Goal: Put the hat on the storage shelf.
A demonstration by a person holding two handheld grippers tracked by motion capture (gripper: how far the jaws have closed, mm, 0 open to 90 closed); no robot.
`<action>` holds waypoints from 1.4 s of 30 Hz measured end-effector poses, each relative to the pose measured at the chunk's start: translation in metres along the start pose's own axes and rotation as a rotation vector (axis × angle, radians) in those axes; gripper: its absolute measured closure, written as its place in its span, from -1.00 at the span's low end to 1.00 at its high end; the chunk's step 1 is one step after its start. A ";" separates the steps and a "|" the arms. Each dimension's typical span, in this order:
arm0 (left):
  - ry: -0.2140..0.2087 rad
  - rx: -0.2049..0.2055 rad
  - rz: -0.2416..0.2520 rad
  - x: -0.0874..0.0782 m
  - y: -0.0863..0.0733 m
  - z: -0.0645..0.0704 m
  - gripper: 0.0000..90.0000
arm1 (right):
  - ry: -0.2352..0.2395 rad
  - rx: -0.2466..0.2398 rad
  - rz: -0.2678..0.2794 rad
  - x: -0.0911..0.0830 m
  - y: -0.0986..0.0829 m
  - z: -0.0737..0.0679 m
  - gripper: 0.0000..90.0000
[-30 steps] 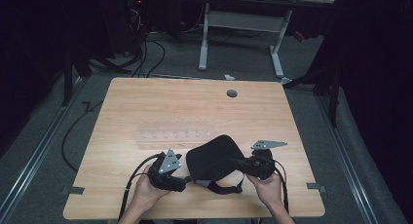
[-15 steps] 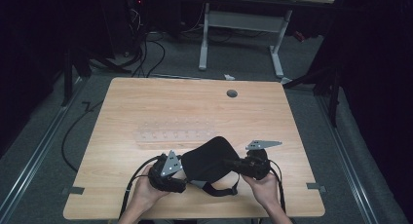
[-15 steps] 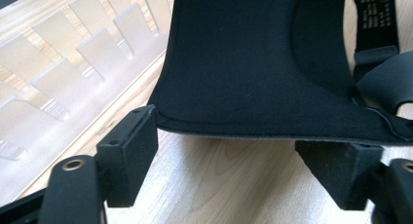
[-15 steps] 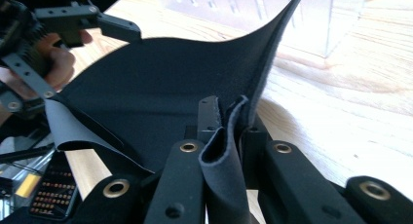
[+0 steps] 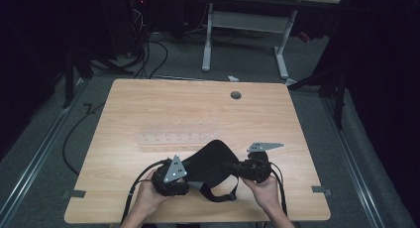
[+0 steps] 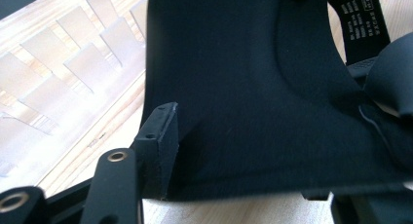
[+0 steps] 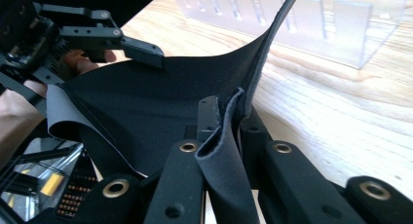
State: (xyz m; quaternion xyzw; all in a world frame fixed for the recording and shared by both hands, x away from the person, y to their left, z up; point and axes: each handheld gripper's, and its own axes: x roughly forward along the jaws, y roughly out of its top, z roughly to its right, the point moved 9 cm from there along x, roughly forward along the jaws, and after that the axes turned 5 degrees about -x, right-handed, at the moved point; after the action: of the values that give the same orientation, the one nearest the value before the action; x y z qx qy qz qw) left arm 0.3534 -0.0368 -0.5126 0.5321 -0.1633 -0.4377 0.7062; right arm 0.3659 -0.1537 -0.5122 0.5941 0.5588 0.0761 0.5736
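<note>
Both grippers moved closer w/ the black cloth [image 5: 210,161]. Right gripper [image 7: 229,136] clamped on its folded edge; left gripper [image 6: 160,136] pinches another edge. Soft, floppy, light — grab edges.

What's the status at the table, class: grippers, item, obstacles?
Left gripper and right gripper both shut on black fabric piece, held between them over the table. Clear slotted rack lies just beyond.
</note>
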 end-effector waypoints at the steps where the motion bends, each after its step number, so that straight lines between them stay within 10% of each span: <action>1: 0.002 -0.001 -0.003 0.000 0.000 0.000 -0.03 | 0.007 0.003 0.001 0.002 0.001 -0.001 0.86; 16: -0.130 -0.011 -0.056 -0.021 0.000 0.017 0.88 | 0.032 0.010 0.036 0.008 0.010 -0.005 0.55; 25: -0.124 -0.078 -0.025 -0.030 0.014 0.011 0.92 | -0.026 0.015 0.114 -0.013 0.009 0.010 0.22; 42: -0.096 -0.219 0.105 -0.060 0.043 -0.016 0.92 | -0.544 -0.014 -0.017 -0.022 -0.058 0.112 -0.07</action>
State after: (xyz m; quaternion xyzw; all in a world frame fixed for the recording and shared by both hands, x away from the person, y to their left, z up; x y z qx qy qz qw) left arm 0.3500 0.0231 -0.4664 0.4208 -0.1757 -0.4403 0.7734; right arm 0.4065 -0.2537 -0.5810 0.5841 0.3884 -0.0870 0.7074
